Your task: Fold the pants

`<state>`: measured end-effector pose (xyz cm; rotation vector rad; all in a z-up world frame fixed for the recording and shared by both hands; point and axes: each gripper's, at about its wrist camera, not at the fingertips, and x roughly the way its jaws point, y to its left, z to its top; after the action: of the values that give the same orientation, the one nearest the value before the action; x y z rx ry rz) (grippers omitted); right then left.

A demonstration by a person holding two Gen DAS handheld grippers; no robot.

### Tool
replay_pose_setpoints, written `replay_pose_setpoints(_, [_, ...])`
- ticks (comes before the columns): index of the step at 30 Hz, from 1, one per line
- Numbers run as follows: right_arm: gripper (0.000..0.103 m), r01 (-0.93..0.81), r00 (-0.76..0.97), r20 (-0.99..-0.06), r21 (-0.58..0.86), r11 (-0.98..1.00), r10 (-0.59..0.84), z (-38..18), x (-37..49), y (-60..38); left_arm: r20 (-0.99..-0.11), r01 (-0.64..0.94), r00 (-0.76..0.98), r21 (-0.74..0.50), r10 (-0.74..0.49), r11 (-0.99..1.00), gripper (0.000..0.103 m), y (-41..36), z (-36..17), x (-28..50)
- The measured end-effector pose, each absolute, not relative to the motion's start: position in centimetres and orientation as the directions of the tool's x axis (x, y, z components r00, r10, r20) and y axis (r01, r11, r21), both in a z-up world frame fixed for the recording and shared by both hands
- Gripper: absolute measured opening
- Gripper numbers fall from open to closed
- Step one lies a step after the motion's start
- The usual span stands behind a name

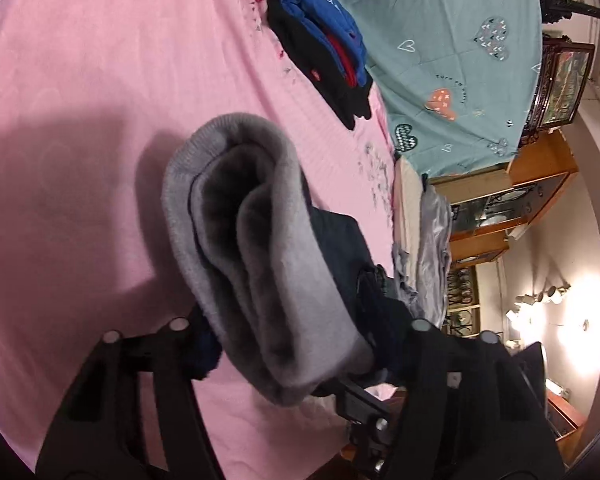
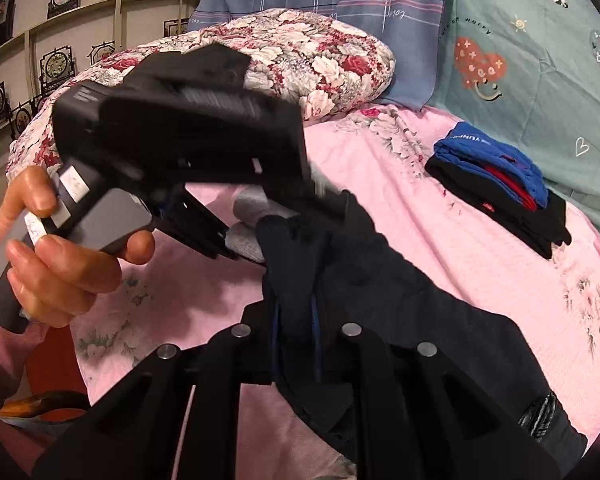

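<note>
The pants (image 1: 260, 248) are dark navy with a grey fleece lining, held up above the pink bedsheet (image 1: 80, 120). My left gripper (image 1: 296, 364) is shut on a thick fold of them, lining side showing. In the right wrist view my right gripper (image 2: 296, 340) is shut on the navy outer fabric (image 2: 380, 304), which hangs down to the right. The left gripper's body (image 2: 180, 128) and the hand holding it (image 2: 60, 256) sit just ahead of the right gripper, close together.
A folded stack of black, blue and red clothes (image 1: 324, 40) lies on the pink sheet (image 2: 420, 208) near a teal quilt (image 1: 460, 60); it also shows in the right wrist view (image 2: 500, 192). A floral pillow (image 2: 300, 52) lies at the bed's head. Wooden cabinets (image 1: 512, 200) stand beside the bed.
</note>
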<state>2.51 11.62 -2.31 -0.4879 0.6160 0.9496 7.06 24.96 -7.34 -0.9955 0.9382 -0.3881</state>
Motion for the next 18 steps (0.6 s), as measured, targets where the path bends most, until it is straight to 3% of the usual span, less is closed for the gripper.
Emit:
replay_pose_setpoints(2, [0.032, -0.850, 0.467, -0.661, -0.154, 0.503, 0.588, -2.1, 1.9, 11.3, -0.501, -0.139, 0.570, -0.840, -0.651, 0.525, 0.050, 25.4, -7.4, 7.0])
replay_pose_setpoints(3, [0.051, -0.843, 0.488, -0.649, -0.176, 0.508, 0.585, -1.9, 1.6, 11.2, -0.492, -0.143, 0.572, -0.848, -0.656, 0.511, 0.047, 25.6, -7.5, 7.1])
replay_pose_setpoints(4, [0.056, -0.835, 0.518, -0.625, -0.220, 0.504, 0.585, -1.7, 0.7, 11.2, -0.486, -0.143, 0.572, -0.852, -0.660, 0.504, 0.047, 25.7, -7.5, 7.1])
replay_pose_setpoints(10, [0.056, -0.738, 0.675, -0.571, -0.524, 0.425, 0.467, -4.2, -1.7, 15.0, -0.482, -0.125, 0.569, -0.852, -0.666, 0.509, 0.045, 25.8, -6.8, 7.2])
replay_pose_setpoints(16, [0.056, -0.695, 0.719, -0.576, -0.579, 0.427, 0.390, -6.1, -0.5, 17.7, -0.456, -0.102, 0.559, -0.867, -0.693, 0.487, 0.045, 26.7, -6.4, 6.5])
replay_pose_setpoints(17, [0.055, -0.689, 0.725, -0.568, -0.583, 0.431, 0.390, -6.0, -0.6, 17.7, -0.459, -0.102, 0.558, -0.865, -0.691, 0.492, 0.045, 26.6, -6.3, 6.5])
replay_pose_setpoints(18, [0.043, -0.683, 0.730, -0.556, -0.584, 0.438, 0.398, -5.8, -0.6, 17.5, -0.460, -0.103, 0.559, -0.864, -0.690, 0.493, 0.044, 26.4, -6.2, 6.6])
